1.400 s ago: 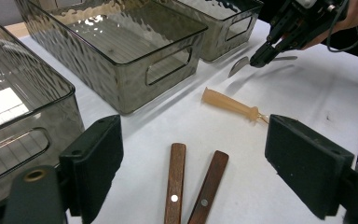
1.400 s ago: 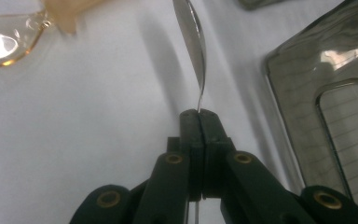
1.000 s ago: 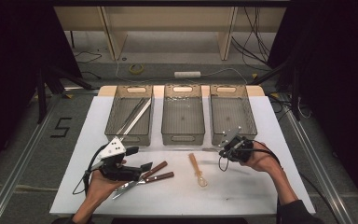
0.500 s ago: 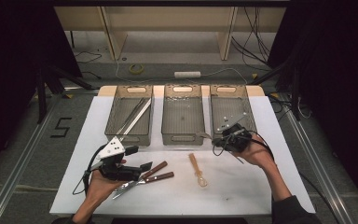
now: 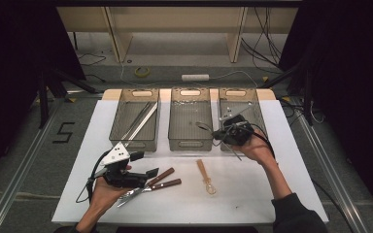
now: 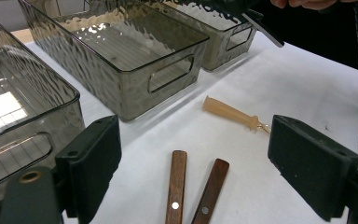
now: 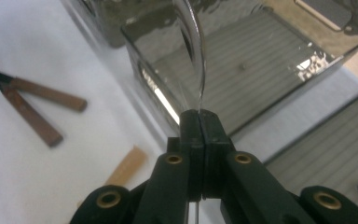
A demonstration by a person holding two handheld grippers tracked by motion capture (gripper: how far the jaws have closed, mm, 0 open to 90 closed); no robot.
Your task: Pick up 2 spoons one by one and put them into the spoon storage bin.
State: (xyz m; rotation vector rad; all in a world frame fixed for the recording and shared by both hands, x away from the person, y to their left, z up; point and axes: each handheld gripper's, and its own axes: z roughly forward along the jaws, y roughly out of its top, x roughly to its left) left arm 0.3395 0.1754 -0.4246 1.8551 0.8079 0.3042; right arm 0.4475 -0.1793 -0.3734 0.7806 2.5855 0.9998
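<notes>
**Metal utensil pinched in the right gripper above the bins**

While the left hand rests near the front-left corner of the white table (image 5: 291,194), the right gripper (image 5: 217,133) hangs over the near end of the gap between the middle bin (image 5: 190,141) and the right bin (image 5: 257,114). Its jaws are clenched tight on the handle of a thin, shiny metal utensil (image 7: 196,56), which rises curved from between the pads in the right gripper view; its far end runs out of the picture, so I cannot tell what kind of utensil it is. From above, a slim handle sticks out of the gripper toward the front of the table.

The left gripper (image 5: 146,165) sits low over the table with its jaws released, standing wide apart with nothing between the pads. Just ahead of it lie two brown wooden-handled knives (image 6: 193,189), side by side, their handles angled slightly apart. Farther toward the middle of the table lies a pale tan-handled utensil (image 5: 205,174), well apart from both grippers.

Three smoky clear bins stand in a row along the far edge. The left bin (image 5: 121,114) holds long metal tools (image 5: 141,121) laid diagonally.
</notes>
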